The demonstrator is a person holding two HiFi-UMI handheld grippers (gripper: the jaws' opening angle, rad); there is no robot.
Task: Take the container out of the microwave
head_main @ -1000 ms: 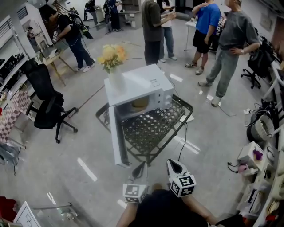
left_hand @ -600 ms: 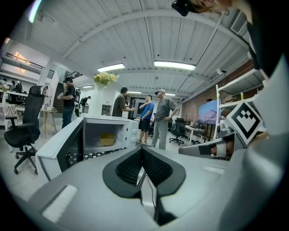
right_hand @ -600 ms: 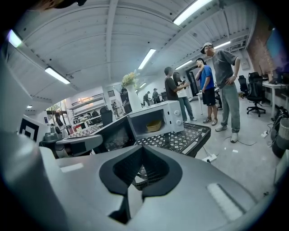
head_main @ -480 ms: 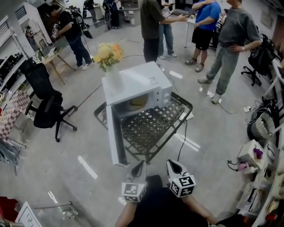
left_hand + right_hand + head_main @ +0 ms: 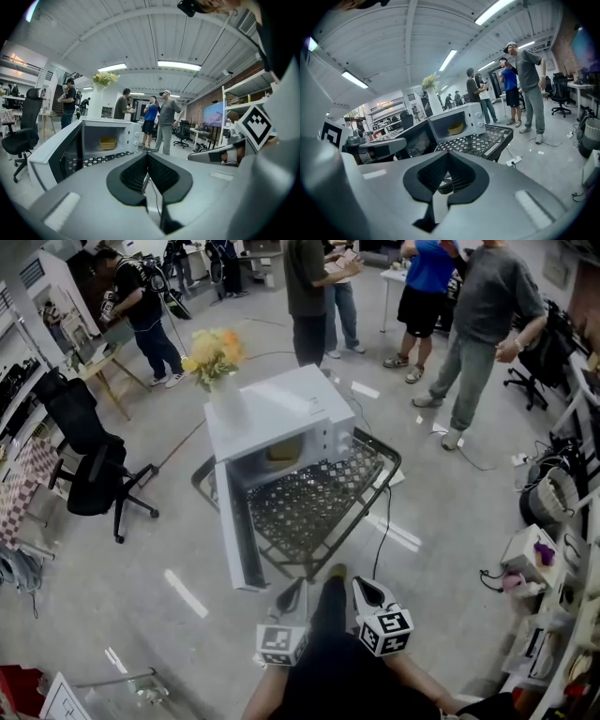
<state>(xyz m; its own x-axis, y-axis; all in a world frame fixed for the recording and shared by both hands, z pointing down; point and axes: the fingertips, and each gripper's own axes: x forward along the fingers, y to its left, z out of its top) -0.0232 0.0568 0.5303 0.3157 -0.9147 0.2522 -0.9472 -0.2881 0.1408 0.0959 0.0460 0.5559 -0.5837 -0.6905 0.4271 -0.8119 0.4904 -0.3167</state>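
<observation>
Person's own foot (image 5: pixel 335 575) newly forward at the mesh table's (image 5: pixel 319 509) near corner.

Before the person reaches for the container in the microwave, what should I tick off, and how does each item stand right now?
1. Microwave door open: ok, swung wide.
2. Container visible inside: ok, yellow, sitting in the cavity.
3. Claws open for a grasp: not ok; left claw and right claw are both shut and empty.
4. Claws at the container: not ok; both hang short of the table.
5. Vase on top of the microwave upright: ok.
</observation>
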